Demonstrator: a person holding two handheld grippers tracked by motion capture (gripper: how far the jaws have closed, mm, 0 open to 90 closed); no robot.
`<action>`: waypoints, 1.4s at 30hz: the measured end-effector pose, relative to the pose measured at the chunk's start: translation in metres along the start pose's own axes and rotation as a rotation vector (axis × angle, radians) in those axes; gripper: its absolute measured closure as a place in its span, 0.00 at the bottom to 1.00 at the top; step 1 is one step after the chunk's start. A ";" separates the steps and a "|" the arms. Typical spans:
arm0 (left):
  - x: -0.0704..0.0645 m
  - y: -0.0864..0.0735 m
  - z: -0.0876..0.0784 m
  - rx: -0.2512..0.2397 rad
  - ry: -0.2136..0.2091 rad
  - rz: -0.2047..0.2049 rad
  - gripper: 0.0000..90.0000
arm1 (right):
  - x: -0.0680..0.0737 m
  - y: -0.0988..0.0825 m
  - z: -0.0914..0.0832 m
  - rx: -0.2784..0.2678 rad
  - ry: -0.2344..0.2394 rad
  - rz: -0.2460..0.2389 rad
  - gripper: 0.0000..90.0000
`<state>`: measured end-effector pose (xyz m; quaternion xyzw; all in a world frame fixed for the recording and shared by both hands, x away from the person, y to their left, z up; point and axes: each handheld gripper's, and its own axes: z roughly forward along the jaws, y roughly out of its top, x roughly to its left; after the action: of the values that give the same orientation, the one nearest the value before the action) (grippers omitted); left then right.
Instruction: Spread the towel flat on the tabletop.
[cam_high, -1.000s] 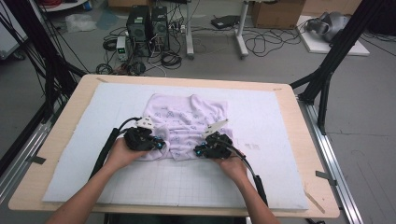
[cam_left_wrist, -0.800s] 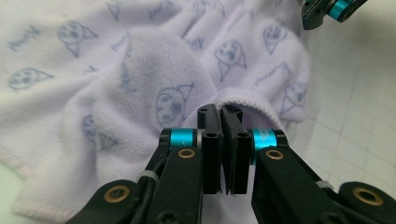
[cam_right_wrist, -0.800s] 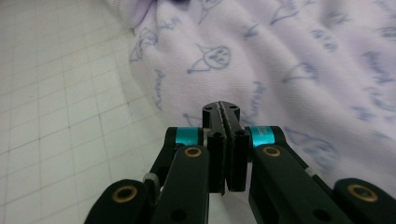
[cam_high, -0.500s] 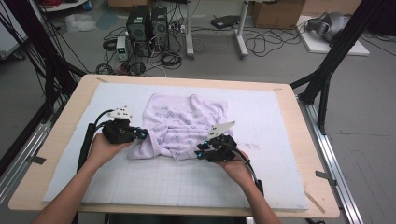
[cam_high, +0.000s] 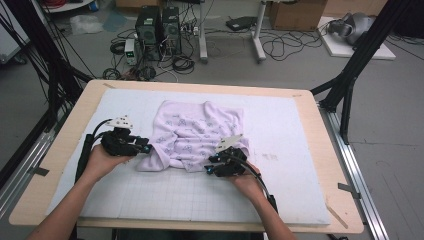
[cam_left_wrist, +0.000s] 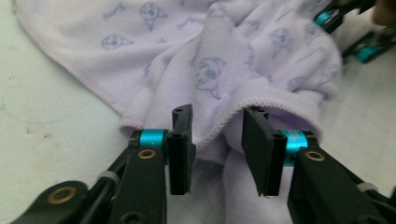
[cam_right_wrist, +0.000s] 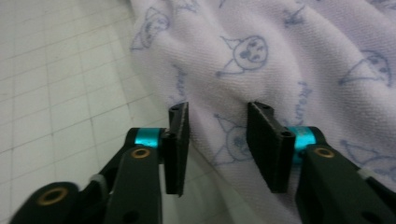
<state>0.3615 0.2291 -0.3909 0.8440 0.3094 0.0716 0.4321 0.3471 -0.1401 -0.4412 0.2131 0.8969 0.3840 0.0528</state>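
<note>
Cloth (cam_high: 197, 134), lilac with blue cartoon print, seen crumpled at centre of high view on white gridded mat (cam_high: 300, 130). Left gripper (cam_high: 142, 148) held at centre left, jaws apart, hemmed cloth corner lying between them in left gripper view. Right gripper (cam_high: 210, 169) placed lower centre at cloth's near edge, jaws apart, printed fold (cam_right_wrist: 229, 88) seen between them.
</note>
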 end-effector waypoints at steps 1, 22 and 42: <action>-0.002 0.002 -0.003 -0.007 -0.001 0.005 0.64 | 0.000 0.000 0.000 0.001 -0.007 0.000 0.73; -0.021 0.009 0.045 0.153 -0.016 0.054 0.86 | -0.003 -0.002 -0.028 -0.046 0.024 0.010 0.97; 0.000 0.028 0.010 -0.009 0.029 -0.009 0.95 | -0.037 -0.010 -0.117 -0.106 -0.126 0.084 0.98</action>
<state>0.3782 0.2103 -0.3751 0.8394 0.3192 0.0832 0.4319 0.3473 -0.2400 -0.3693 0.2711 0.8604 0.4187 0.1042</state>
